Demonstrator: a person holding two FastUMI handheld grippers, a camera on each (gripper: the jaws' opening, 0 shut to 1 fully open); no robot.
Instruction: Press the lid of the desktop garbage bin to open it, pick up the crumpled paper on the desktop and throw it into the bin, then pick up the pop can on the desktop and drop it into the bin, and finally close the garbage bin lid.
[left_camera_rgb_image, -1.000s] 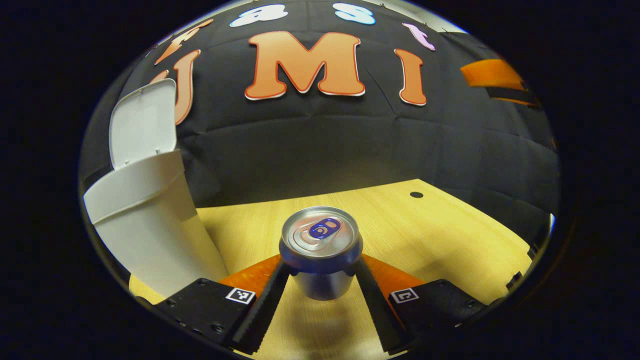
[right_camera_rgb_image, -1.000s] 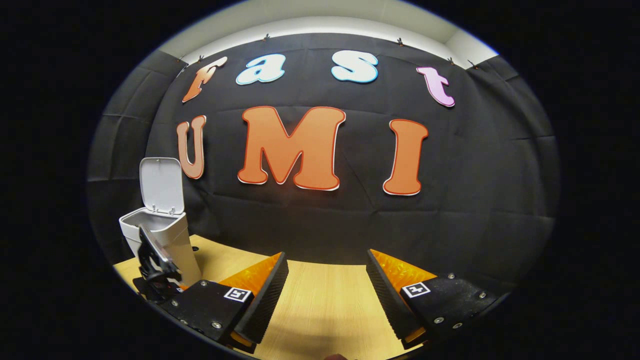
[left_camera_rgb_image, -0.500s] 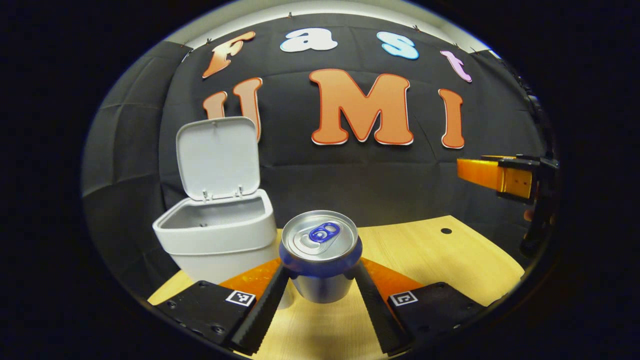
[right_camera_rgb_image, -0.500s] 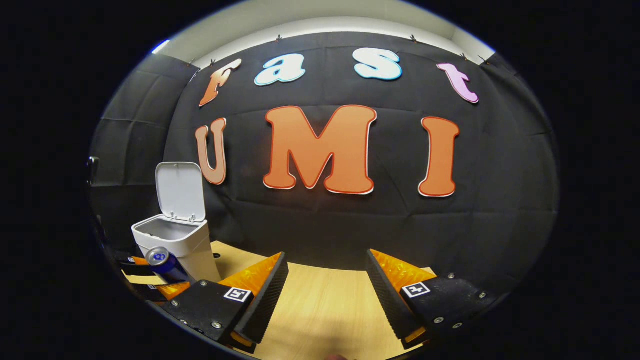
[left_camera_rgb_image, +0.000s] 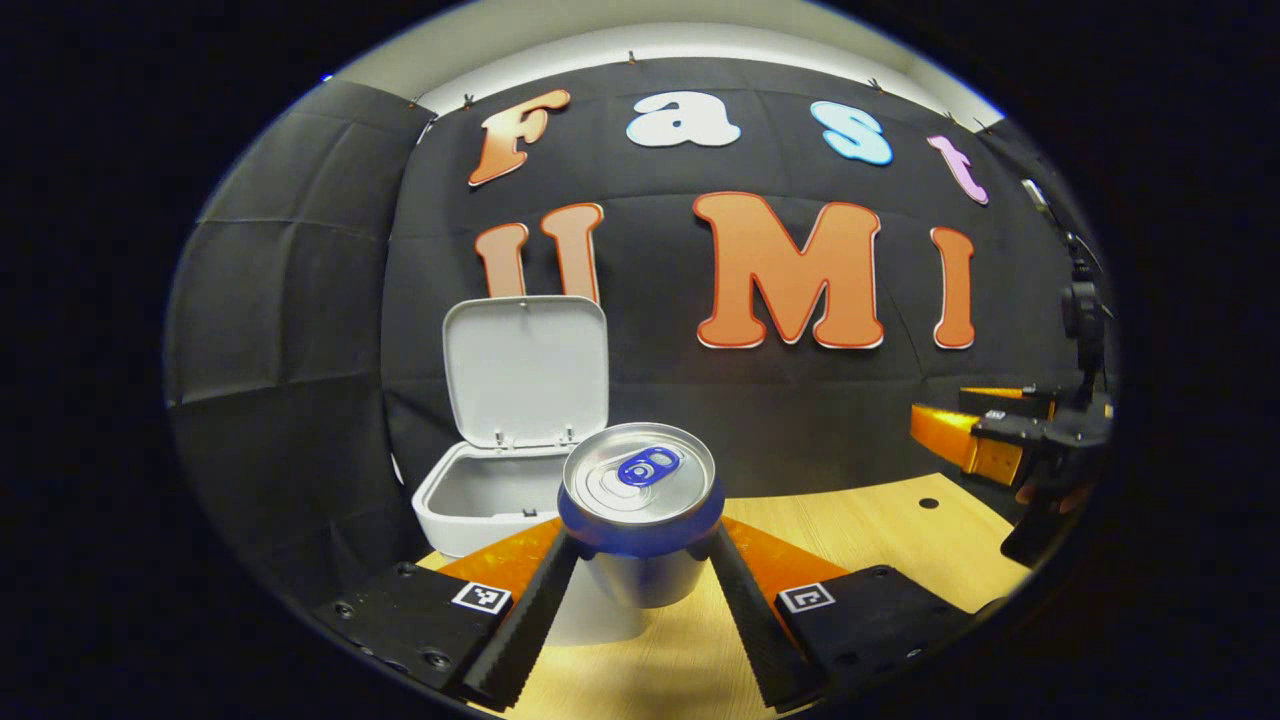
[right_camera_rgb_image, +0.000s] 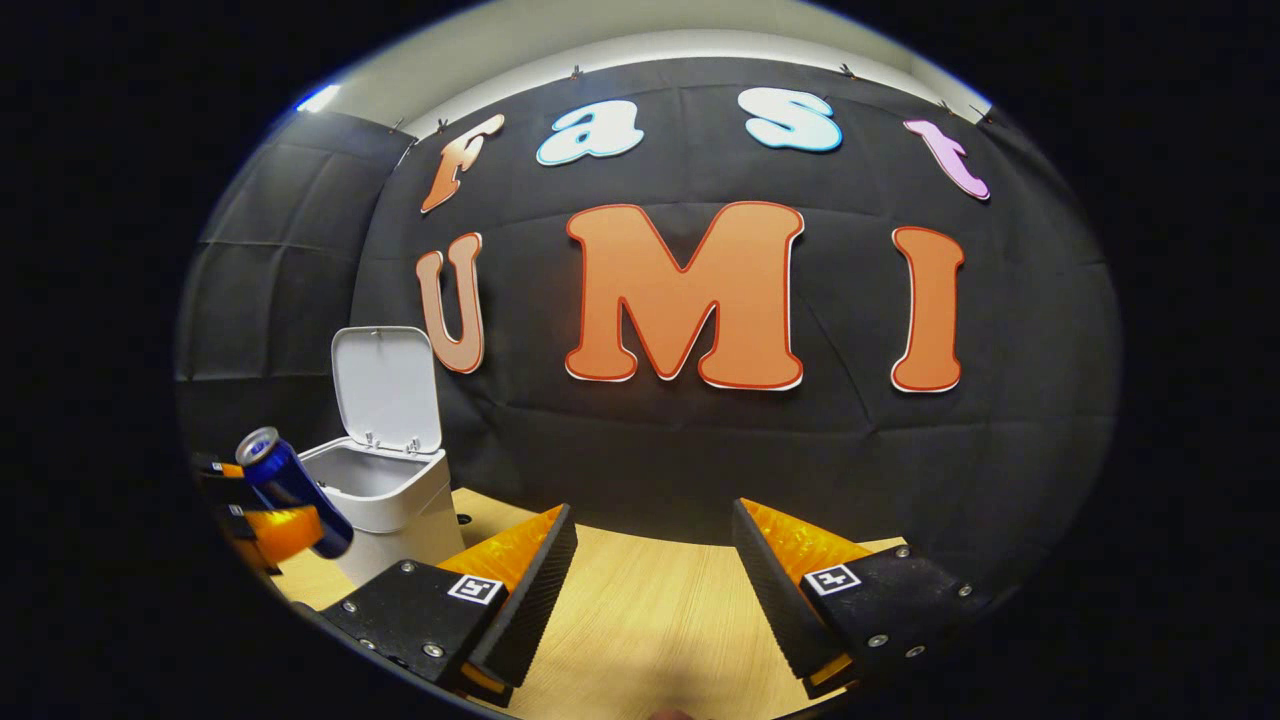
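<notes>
Item — pop can (left_camera_rgb_image: 640, 510): clamped between both fingers of the left gripper (left_camera_rgb_image: 640, 590) at lower centre of the left gripper view, long axis upright there with the tab end up; in the right gripper view the same can (right_camera_rgb_image: 290, 490) sits at far left, lifted off the desktop (right_camera_rgb_image: 640, 610) and leaning with its top toward upper left. Item — garbage bin (left_camera_rgb_image: 490, 500): just behind and left of the can in the left gripper view, lid (left_camera_rgb_image: 525, 370) standing open, mouth exposed; the can is short of the opening, not over it. The left gripper is much the nearer to the bin. Item — right gripper (right_camera_rgb_image: 650, 600): fingers spread wide, nothing between them, over bare desktop well to the right. Change from a second ago — the bin was then at the far left edge of the left gripper view; it is now nearly in line ahead, so the can has swung round toward the opening.
</notes>
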